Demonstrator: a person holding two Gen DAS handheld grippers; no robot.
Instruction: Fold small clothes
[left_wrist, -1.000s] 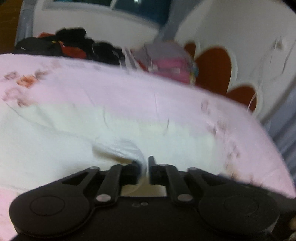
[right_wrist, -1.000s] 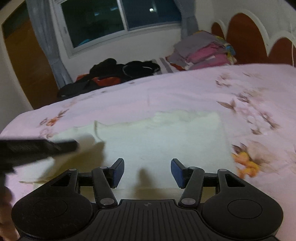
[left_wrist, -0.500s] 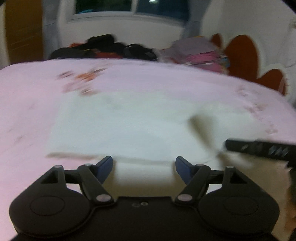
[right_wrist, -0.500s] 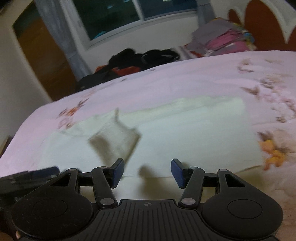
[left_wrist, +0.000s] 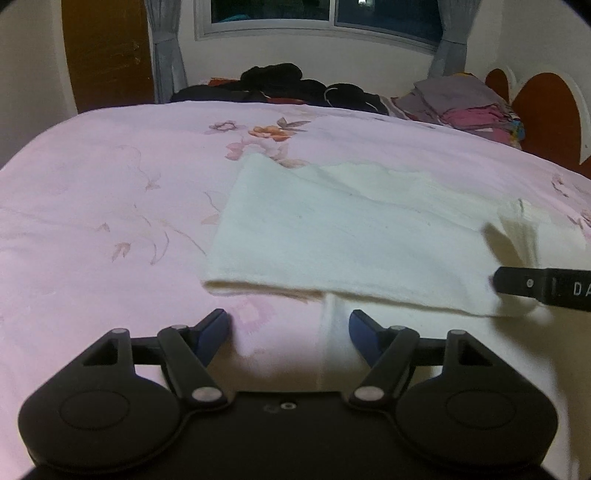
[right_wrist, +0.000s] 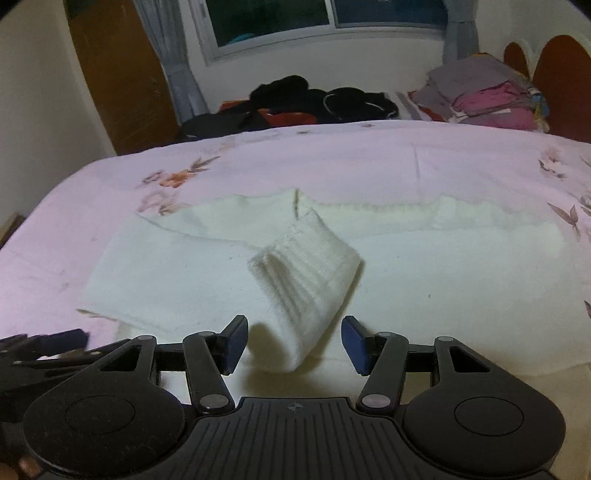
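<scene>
My left gripper (left_wrist: 288, 326), jaws just opened and empty, hovers at the cream garment's (left_wrist: 351, 236) near edge. My right gripper (right_wrist: 291, 338) stands released around its folded cuff (right_wrist: 310, 280).

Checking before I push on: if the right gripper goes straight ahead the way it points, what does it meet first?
Most likely the ribbed white sleeve cuff standing up between its open jaws; depth is hard to judge.

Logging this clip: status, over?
Left gripper open, empty. Right gripper open around ribbed sleeve cuff of cream knit garment. Nothing in the way.
</scene>
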